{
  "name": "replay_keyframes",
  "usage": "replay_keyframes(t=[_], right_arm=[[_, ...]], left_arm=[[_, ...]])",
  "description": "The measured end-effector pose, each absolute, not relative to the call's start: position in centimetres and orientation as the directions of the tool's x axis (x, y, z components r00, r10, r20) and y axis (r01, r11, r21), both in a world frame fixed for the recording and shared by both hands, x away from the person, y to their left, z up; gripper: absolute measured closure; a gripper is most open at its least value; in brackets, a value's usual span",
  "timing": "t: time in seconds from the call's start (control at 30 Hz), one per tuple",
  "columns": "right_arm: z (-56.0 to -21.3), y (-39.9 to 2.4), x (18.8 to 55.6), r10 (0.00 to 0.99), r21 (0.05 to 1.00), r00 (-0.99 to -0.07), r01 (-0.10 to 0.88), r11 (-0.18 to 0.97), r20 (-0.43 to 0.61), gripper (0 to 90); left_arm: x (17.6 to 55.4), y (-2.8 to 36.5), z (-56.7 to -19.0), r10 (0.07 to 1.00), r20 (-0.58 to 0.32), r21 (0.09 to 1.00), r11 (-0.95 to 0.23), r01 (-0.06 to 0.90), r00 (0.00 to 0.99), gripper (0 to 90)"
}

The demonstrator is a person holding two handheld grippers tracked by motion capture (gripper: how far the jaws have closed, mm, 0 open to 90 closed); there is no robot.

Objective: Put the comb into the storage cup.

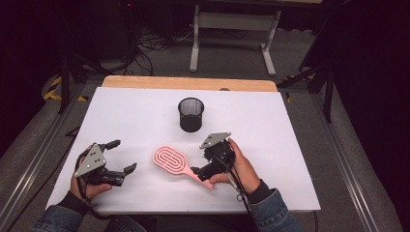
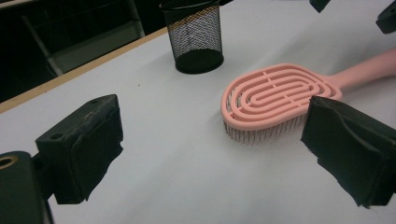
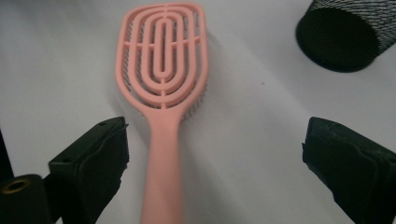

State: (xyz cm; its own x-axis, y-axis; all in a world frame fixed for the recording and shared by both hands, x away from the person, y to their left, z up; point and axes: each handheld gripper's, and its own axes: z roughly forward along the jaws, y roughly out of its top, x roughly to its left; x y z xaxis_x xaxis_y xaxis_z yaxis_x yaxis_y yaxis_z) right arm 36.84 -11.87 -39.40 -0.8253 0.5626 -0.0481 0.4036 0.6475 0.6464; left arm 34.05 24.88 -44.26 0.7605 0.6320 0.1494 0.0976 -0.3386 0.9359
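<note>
A pink hairbrush [image 1: 170,161] lies bristles-down on my white worktop [image 1: 270,135], its long axis running from the head at ten o'clock to the handle at four o'clock. My right gripper [image 1: 200,173] hangs over the handle end, jaws spread wide, the handle lying between them nearer the left jaw in the right gripper view. My left gripper [image 1: 121,155] sits at the brush's nine o'clock, jaws also spread, gripping nothing. A black mesh cup [image 1: 191,114] stands upright at the brush's twelve o'clock.
</note>
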Motion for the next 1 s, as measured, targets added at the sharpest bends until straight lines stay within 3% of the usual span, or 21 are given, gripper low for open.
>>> replay_keyframes(t=[0.23,0.4,0.8,0.93,1.0], right_arm=[[-41.1,-9.5,36.8,0.527,0.575,-0.849,0.418,0.704,-0.028,17.1],[-41.7,-8.5,36.8,0.483,0.538,-0.875,0.395,0.744,-0.025,34.4],[-43.5,-7.3,37.3,0.435,0.437,-0.899,0.378,0.816,-0.036,51.2],[-43.5,-7.4,37.4,0.438,0.446,-0.899,0.382,0.809,-0.024,54.9],[-43.5,-7.5,37.5,0.44,0.452,-0.898,0.381,0.806,-0.027,61.6]], left_arm=[[34.1,24.9,-44.3,0.629,0.142,0.936,-0.336,0.102,0.764,6.4],[34.0,24.8,-44.3,0.622,0.149,0.932,-0.349,0.101,0.768,6.2],[34.1,24.8,-44.3,0.62,0.14,0.934,-0.341,0.104,0.772,6.5],[34.1,24.8,-44.3,0.617,0.137,0.934,-0.341,0.106,0.775,6.7],[34.1,24.8,-44.4,0.616,0.136,0.933,-0.342,0.108,0.776,6.8]])
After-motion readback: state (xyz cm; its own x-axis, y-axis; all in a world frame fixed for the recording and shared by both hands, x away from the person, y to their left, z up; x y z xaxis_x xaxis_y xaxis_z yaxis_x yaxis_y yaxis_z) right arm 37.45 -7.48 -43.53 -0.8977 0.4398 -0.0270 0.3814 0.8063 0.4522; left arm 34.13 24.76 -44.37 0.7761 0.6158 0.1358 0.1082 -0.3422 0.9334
